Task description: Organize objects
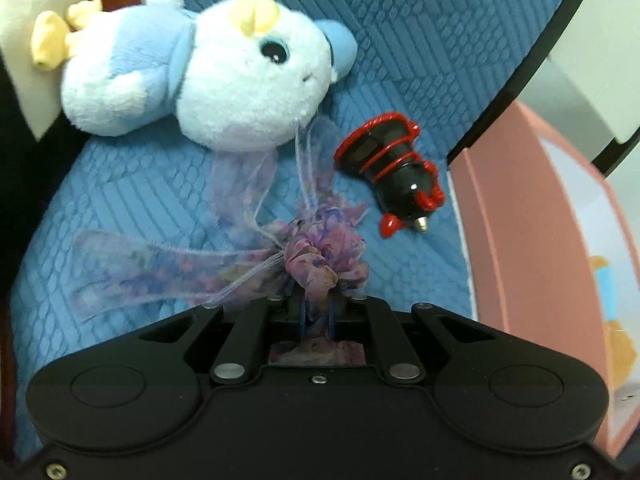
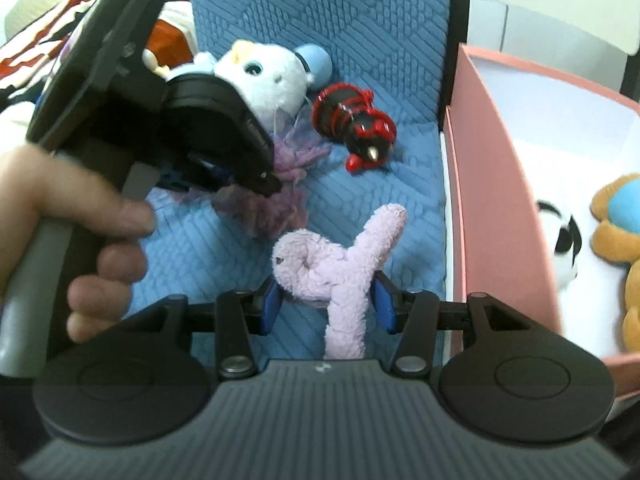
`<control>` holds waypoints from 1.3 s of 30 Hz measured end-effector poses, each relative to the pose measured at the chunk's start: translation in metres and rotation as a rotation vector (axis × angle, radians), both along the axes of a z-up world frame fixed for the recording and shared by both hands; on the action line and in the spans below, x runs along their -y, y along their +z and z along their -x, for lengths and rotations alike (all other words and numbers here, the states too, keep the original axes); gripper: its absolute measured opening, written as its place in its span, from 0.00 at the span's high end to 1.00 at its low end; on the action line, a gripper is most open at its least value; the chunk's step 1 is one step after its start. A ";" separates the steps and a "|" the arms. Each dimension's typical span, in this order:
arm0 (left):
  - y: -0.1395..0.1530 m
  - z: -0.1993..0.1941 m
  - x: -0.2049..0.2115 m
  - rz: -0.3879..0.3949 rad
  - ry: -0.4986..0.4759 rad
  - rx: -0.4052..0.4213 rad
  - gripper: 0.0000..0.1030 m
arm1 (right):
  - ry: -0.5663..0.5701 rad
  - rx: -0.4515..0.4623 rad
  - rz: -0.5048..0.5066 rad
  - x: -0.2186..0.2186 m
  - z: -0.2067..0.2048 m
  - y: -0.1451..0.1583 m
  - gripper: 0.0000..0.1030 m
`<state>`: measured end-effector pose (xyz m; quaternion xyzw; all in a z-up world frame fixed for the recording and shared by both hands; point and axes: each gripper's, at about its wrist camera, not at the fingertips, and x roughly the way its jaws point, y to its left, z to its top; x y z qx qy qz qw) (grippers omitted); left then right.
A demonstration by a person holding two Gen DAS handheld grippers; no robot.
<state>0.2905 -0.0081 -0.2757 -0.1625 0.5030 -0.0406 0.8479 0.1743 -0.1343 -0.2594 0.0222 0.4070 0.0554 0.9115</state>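
Note:
My left gripper (image 1: 318, 304) is shut on a purple floral gauze scrunchie (image 1: 320, 256), whose ribbon tails trail left over the blue quilted cushion (image 1: 400, 40). In the right wrist view the same gripper (image 2: 264, 176) is held by a hand (image 2: 60, 220), with the scrunchie (image 2: 272, 212) hanging from its tips. My right gripper (image 2: 326, 300) is shut on a pink plush toy (image 2: 320, 264), its blue pads pressing both sides. A white and blue plush (image 1: 240, 80) lies on its side farther back. A black and red toy (image 1: 392, 168) lies to its right.
A pink box (image 2: 492, 200) stands against the cushion's right edge, with an orange and blue plush (image 2: 620, 220) and a black and white plush (image 2: 560, 248) inside. Striped red and white fabric (image 2: 40, 48) lies at the back left.

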 end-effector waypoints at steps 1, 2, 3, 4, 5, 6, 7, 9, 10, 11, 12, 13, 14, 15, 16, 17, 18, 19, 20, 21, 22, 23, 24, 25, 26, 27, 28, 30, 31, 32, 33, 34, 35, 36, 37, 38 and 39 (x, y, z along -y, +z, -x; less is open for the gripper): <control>0.003 0.003 -0.002 0.009 0.001 0.004 0.92 | 0.008 0.002 0.001 0.000 0.001 0.004 0.51; 0.007 0.007 -0.003 0.015 -0.003 0.009 0.92 | 0.016 0.004 0.000 0.001 0.001 0.008 0.51; 0.012 0.010 -0.004 0.013 -0.010 0.014 0.92 | 0.026 0.004 -0.007 0.002 0.002 0.012 0.51; 0.016 0.013 -0.003 0.008 -0.016 0.019 0.92 | 0.036 0.003 -0.019 0.003 0.002 0.016 0.51; 0.021 0.017 -0.004 0.010 -0.019 0.025 0.92 | 0.045 0.004 -0.028 0.004 0.002 0.020 0.51; 0.024 0.019 -0.005 0.018 -0.019 0.028 0.92 | 0.052 0.008 -0.026 0.004 0.003 0.024 0.51; 0.028 0.022 -0.005 0.028 -0.018 0.031 0.92 | 0.060 0.015 -0.019 0.003 0.003 0.028 0.51; 0.033 0.026 -0.007 0.029 -0.023 0.037 0.92 | 0.067 0.019 -0.030 0.004 0.004 0.034 0.51; 0.035 0.028 -0.006 0.027 -0.030 0.039 0.92 | 0.061 0.014 -0.046 0.007 0.003 0.037 0.51; 0.038 0.030 -0.005 0.028 -0.035 0.040 0.92 | 0.057 0.011 -0.053 0.009 0.003 0.038 0.51; 0.041 0.032 -0.006 0.033 -0.035 0.040 0.92 | 0.055 0.008 -0.056 0.011 0.003 0.040 0.51; 0.043 0.033 -0.006 0.042 -0.038 0.039 0.92 | 0.053 0.002 -0.058 0.013 0.004 0.042 0.51; 0.046 0.035 -0.006 0.056 -0.043 0.038 0.92 | 0.053 -0.002 -0.065 0.014 0.005 0.044 0.51; 0.047 0.037 -0.005 0.066 -0.046 0.037 0.92 | 0.052 -0.006 -0.076 0.017 0.005 0.047 0.51; 0.049 0.039 -0.004 0.072 -0.048 0.036 0.92 | 0.048 -0.010 -0.086 0.020 0.006 0.050 0.51; 0.052 0.041 -0.002 0.073 -0.052 0.033 0.92 | 0.046 -0.014 -0.093 0.022 0.007 0.053 0.51; 0.055 0.043 -0.001 0.072 -0.057 0.033 0.92 | 0.055 -0.015 -0.099 0.025 0.007 0.057 0.51; 0.057 0.044 0.000 0.072 -0.059 0.030 0.92 | 0.063 -0.012 -0.105 0.028 0.007 0.060 0.51; 0.060 0.046 0.002 0.080 -0.061 0.025 0.92 | 0.057 -0.012 -0.109 0.033 0.007 0.064 0.51; 0.063 0.047 0.003 0.089 -0.064 0.022 0.92 | 0.052 -0.018 -0.113 0.037 0.005 0.067 0.51; 0.066 0.047 0.005 0.096 -0.069 0.023 0.92 | 0.051 -0.021 -0.118 0.041 0.004 0.071 0.51; 0.071 0.048 0.007 0.100 -0.076 0.027 0.92 | 0.049 -0.016 -0.119 0.046 0.004 0.076 0.51; 0.076 0.048 0.010 0.104 -0.084 0.031 0.92 | 0.047 -0.012 -0.116 0.049 0.003 0.081 0.51; 0.080 0.047 0.013 0.110 -0.096 0.033 0.92 | 0.044 -0.009 -0.108 0.053 0.003 0.085 0.51; 0.086 0.045 0.017 0.117 -0.110 0.035 0.92 | 0.040 -0.007 -0.102 0.058 0.001 0.089 0.51; 0.091 0.044 0.021 0.121 -0.119 0.039 0.92 | 0.033 -0.003 -0.102 0.062 0.000 0.094 0.51; 0.097 0.043 0.026 0.124 -0.127 0.046 0.92 | 0.028 -0.001 -0.103 0.066 -0.002 0.097 0.51; 0.112 0.041 0.036 0.120 -0.148 0.070 0.91 | 0.018 0.006 -0.102 0.075 -0.004 0.105 0.51; 0.119 0.039 0.040 0.120 -0.158 0.079 0.91 | 0.018 0.013 -0.094 0.079 -0.006 0.109 0.51; 0.127 0.038 0.046 0.124 -0.169 0.090 0.91 | 0.020 0.021 -0.083 0.082 -0.007 0.113 0.51; 0.134 0.036 0.050 0.129 -0.177 0.097 0.91 | 0.019 0.030 -0.071 0.085 -0.008 0.118 0.51; 0.140 0.034 0.055 0.133 -0.186 0.103 0.91 | 0.015 0.041 -0.060 0.088 -0.009 0.123 0.51; 0.147 0.032 0.060 0.133 -0.198 0.111 0.91 | 0.010 0.050 -0.054 0.092 -0.010 0.128 0.51; 0.153 0.031 0.065 0.133 -0.207 0.118 0.91 | 0.005 0.060 -0.052 0.096 -0.011 0.134 0.51; 0.160 0.029 0.070 0.135 -0.216 0.125 0.91 | 0.002 0.067 -0.050 0.100 -0.012 0.139 0.51; 0.166 0.027 0.076 0.136 -0.225 0.131 0.91 | -0.001 0.074 -0.048 0.104 -0.013 0.143 0.51; 0.172 0.025 0.080 0.137 -0.231 0.137 0.91 | -0.004 0.081 -0.044 0.107 -0.014 0.148 0.51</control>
